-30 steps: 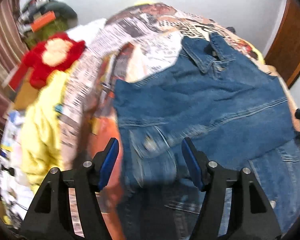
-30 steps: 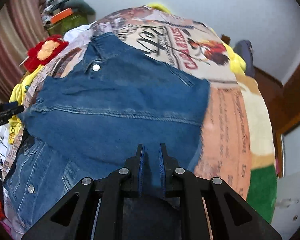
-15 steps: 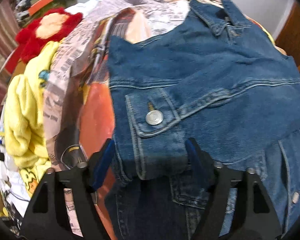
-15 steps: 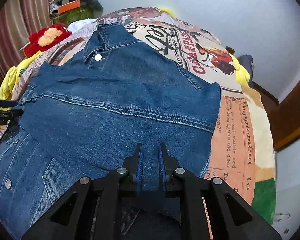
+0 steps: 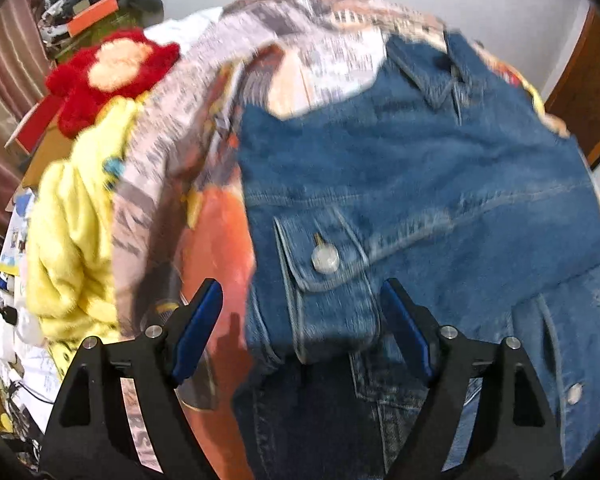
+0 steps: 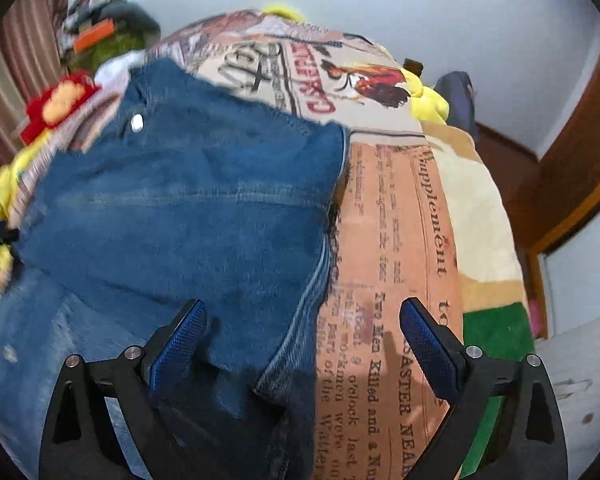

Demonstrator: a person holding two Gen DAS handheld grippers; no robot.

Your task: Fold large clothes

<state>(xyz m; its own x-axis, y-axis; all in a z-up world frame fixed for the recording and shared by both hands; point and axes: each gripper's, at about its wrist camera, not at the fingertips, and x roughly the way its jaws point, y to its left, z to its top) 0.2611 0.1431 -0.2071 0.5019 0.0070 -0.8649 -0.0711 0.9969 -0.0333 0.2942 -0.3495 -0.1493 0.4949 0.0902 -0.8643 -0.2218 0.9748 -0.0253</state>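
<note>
A blue denim jacket (image 5: 420, 184) lies folded on a bed, collar at the far end; it also shows in the right wrist view (image 6: 188, 208). A sleeve cuff with a metal button (image 5: 326, 260) lies folded over its near left edge. My left gripper (image 5: 302, 324) is open, its blue pads on either side of that cuff, holding nothing. My right gripper (image 6: 300, 344) is open and empty above the jacket's near right edge.
The bed has a newspaper-print cover (image 6: 400, 240). A yellow garment (image 5: 72, 240) and a red plush toy (image 5: 108, 72) lie at the left side. Clutter (image 5: 92, 12) is piled at the far left. A wooden door frame (image 6: 572, 168) stands at the right.
My right gripper was shut on the jacket's fabric and has opened, letting it go. My left gripper stays open and has pulled back slightly from the cuff.
</note>
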